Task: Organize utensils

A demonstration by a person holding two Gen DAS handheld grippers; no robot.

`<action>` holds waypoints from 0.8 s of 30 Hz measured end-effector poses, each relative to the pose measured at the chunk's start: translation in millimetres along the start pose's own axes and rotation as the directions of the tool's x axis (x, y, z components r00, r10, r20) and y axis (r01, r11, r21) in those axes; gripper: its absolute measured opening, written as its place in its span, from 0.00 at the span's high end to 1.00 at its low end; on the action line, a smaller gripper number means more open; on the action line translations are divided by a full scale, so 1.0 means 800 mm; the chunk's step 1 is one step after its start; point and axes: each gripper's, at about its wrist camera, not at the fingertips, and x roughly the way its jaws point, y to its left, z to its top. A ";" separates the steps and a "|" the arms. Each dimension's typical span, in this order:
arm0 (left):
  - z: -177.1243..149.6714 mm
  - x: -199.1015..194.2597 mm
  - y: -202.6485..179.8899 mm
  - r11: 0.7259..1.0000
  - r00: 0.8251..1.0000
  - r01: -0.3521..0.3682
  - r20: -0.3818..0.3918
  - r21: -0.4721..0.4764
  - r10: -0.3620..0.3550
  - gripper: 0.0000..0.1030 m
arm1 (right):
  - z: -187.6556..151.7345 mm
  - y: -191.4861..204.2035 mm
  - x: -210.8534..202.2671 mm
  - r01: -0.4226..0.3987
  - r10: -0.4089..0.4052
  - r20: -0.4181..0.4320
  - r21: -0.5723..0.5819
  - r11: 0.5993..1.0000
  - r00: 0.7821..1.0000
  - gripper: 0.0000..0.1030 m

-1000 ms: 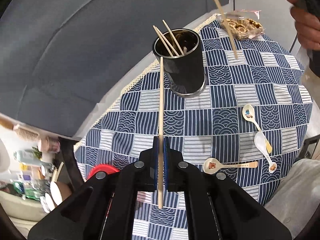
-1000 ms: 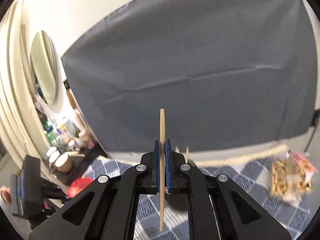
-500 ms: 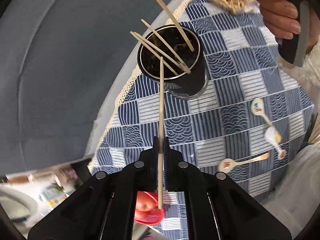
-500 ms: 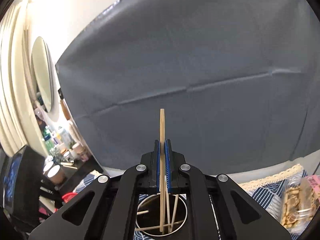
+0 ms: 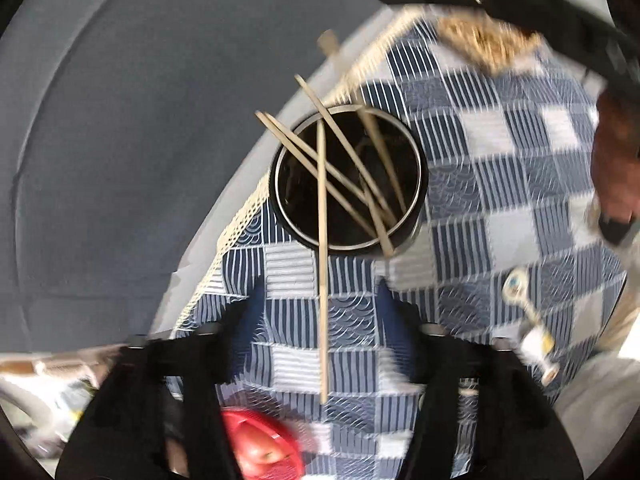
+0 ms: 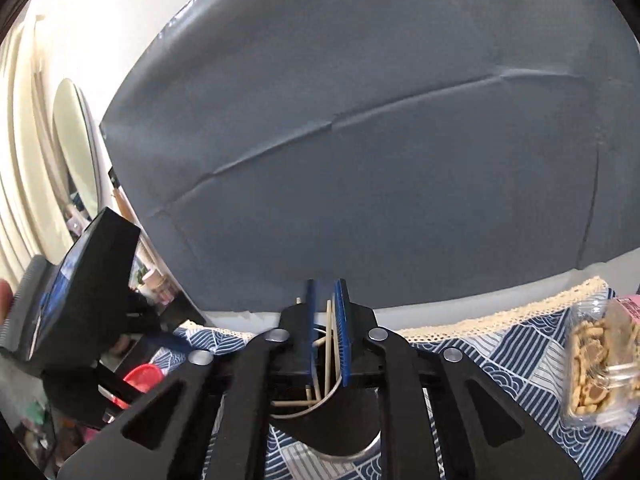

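Observation:
The black metal cup (image 5: 416,184) stands near the table's back edge with several wooden chopsticks leaning in it. My left gripper (image 5: 320,292) hovers over it, its jaws opening wide. One chopstick (image 5: 322,280) hangs loose between them, touching neither pad, with its far end over the cup's mouth. My right gripper (image 6: 325,286) is just above the cup (image 6: 344,412), and its jaws are also opening. A chopstick (image 6: 329,340) stands free in the narrow gap between the blue pads (image 6: 342,320) and reaches down into the cup.
Ceramic spoons (image 5: 516,284) lie on the blue patterned tablecloth (image 5: 500,220) at the right. A bag of snacks (image 6: 596,360) sits at the back right. A red lid (image 5: 256,440) shows beyond the table's left edge. A grey backdrop hangs behind the table.
Both grippers were shut on a chopstick and have now opened and let go. The left gripper moved over the cup, and the right gripper sank toward the cup's mouth.

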 end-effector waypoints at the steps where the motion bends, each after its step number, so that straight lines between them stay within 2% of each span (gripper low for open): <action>1: -0.002 -0.003 0.002 1.000 1.000 0.004 0.021 -0.020 -0.004 0.27 | -0.001 0.002 -0.008 0.018 -0.018 0.013 -0.010 1.000 1.000 0.49; 3: -0.011 -0.012 0.009 0.997 0.998 0.009 0.067 -0.083 -0.003 0.18 | -0.002 0.002 -0.020 0.030 -0.030 0.017 -0.010 1.000 0.999 0.44; 7: -0.044 -0.031 0.016 0.980 0.987 0.046 0.162 -0.195 -0.014 0.14 | -0.007 0.000 -0.044 0.024 -0.024 0.009 0.006 1.000 1.000 0.21; 8: -0.051 -0.034 0.013 0.975 0.983 0.045 0.182 -0.216 -0.006 0.14 | -0.009 0.000 -0.051 0.030 -0.030 0.004 0.005 1.000 1.000 0.18; 14: -0.108 -0.044 0.004 0.945 0.969 0.086 0.247 -0.317 -0.006 0.09 | -0.024 0.008 -0.078 0.108 -0.109 -0.035 -0.007 0.994 0.993 0.16; 19: -0.151 -0.037 -0.008 0.922 0.963 0.127 0.269 -0.365 -0.026 0.07 | -0.043 0.018 -0.091 0.150 -0.151 -0.079 -0.018 0.989 0.985 0.16; 24: -0.185 -0.033 -0.024 0.911 0.956 0.141 0.292 -0.387 -0.024 0.07 | -0.066 0.029 -0.105 0.181 -0.185 -0.110 -0.046 0.982 0.977 0.15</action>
